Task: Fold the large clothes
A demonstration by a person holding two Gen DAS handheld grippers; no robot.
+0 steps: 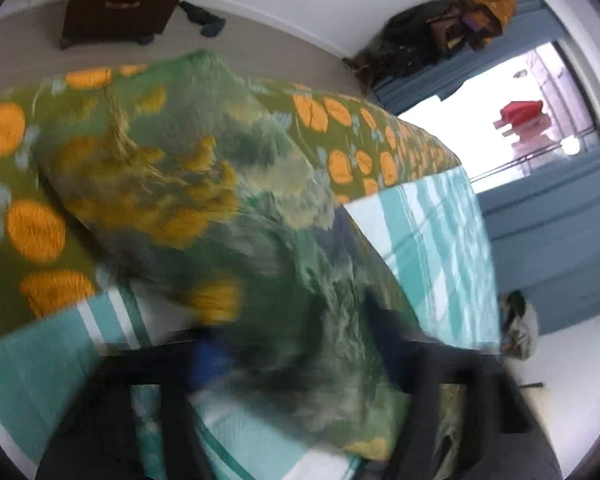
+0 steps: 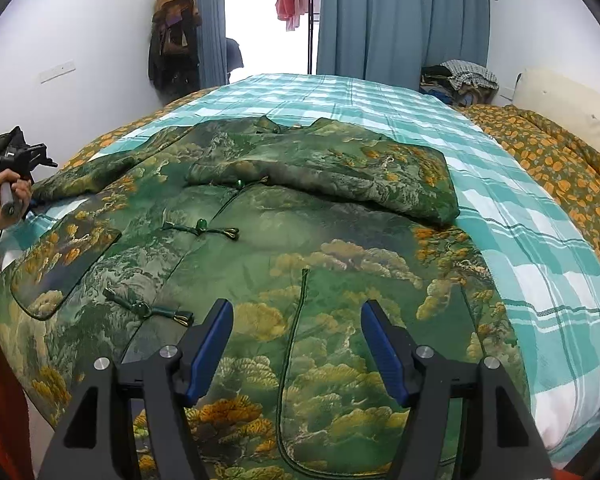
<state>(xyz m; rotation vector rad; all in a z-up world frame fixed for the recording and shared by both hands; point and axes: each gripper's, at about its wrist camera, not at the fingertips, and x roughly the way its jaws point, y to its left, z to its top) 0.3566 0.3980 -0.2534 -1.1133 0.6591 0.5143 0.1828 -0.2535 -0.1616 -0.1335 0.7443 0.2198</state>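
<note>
Green padded jacket point(image 2: 260, 248) spread front-up on the bed's teal checked cover point(image 2: 540, 248), hem nearest the right wrist camera, collar toward the far curtains point(image 2: 400, 16). Right-hand sleeve point(image 2: 340, 176) already folded across the chest; left-hand sleeve point(image 2: 112, 168) stretched out toward the left edge of the bed. Frog fastenings point(image 2: 200, 232) done up down the front.

Right gripper point(image 2: 296, 356) poised just above the near hem, fingers well apart, nothing between them. Left gripper point(image 2: 24, 160) seen at far left in a hand point(image 2: 12, 196), at the end of the outstretched sleeve. Left wrist view heavily blurred: sleeve cloth bunched between the fingers point(image 1: 204, 360), jaws drawn in on it, so judged clamped on the cuff end.

Handling assessment: quilted, bulky, soft; likely moderate in weight, prone to springing back rather than holding a sharp crease. Satin-like printed face probably slippery against the pads. Thick cuff and hem edges judged the surest purchase; a shallow pinch on a single layer liable to slip. Knotted fastenings and small green beads best avoided as grip points. Orange-patterned quilt point(image 2: 548, 160) lying at the right, clear of the work.
</note>
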